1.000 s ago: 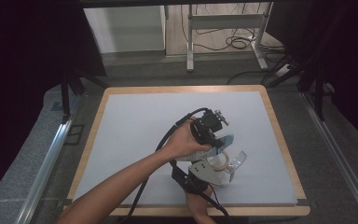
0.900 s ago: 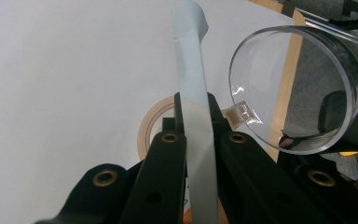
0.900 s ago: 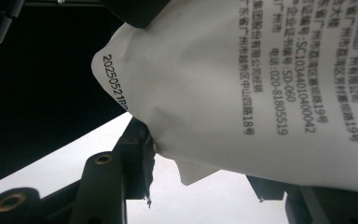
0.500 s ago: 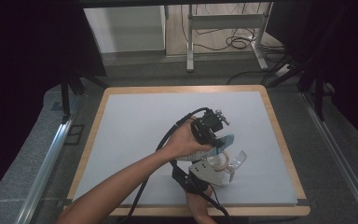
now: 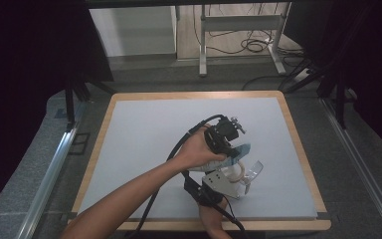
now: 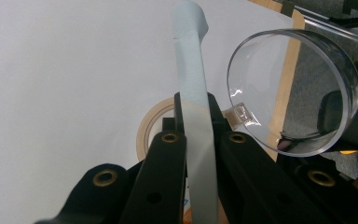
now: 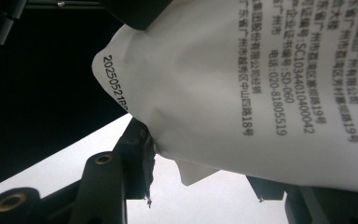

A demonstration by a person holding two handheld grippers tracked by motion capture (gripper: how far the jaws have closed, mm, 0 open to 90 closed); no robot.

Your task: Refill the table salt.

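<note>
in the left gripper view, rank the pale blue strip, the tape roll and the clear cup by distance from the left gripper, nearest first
1. Pale blue strip: clamped between the jaws of the left gripper, sticking up past them.
2. Tape roll: flat on the table just beyond the jaws, partly hidden behind them.
3. Clear cup: off to the right, its open mouth facing the camera.

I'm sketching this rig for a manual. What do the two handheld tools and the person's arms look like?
Both tools are black: the left tool trails a thick black cable, the right tool carries a grey three-cornered plate. Their flat black jaws bear brass-ringed holes. The forearms are bare, no sleeves showing.
</note>
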